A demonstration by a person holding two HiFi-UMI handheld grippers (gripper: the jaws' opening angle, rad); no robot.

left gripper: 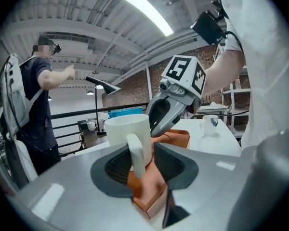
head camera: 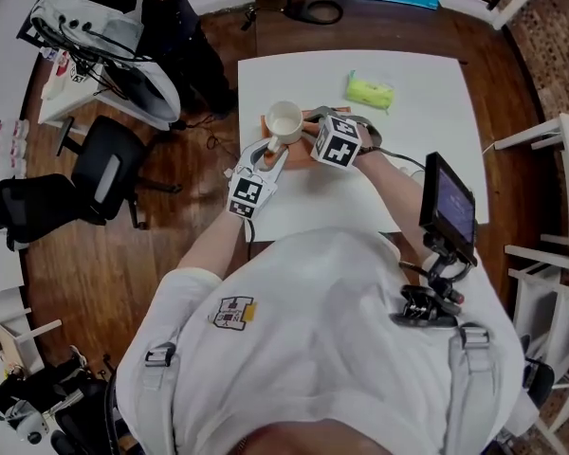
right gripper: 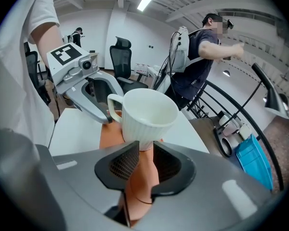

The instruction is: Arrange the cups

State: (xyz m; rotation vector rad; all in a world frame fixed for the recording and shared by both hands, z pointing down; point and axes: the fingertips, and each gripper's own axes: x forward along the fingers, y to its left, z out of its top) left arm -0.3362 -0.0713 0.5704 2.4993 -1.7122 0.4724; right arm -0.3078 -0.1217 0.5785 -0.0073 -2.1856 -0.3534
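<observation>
One white cup (head camera: 284, 119), pinched low by the right gripper (right gripper: 143, 150), may be tipped if its 6 o'clock handle (left gripper: 136, 150) is snagged by the spread left gripper (head camera: 267, 155).

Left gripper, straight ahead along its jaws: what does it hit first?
The white cup. Its handle stands between the open jaws of the left gripper, so the cup's wall would come first, probably almost at once, though depth is hard to judge. The cup stands on the orange tray.
</observation>
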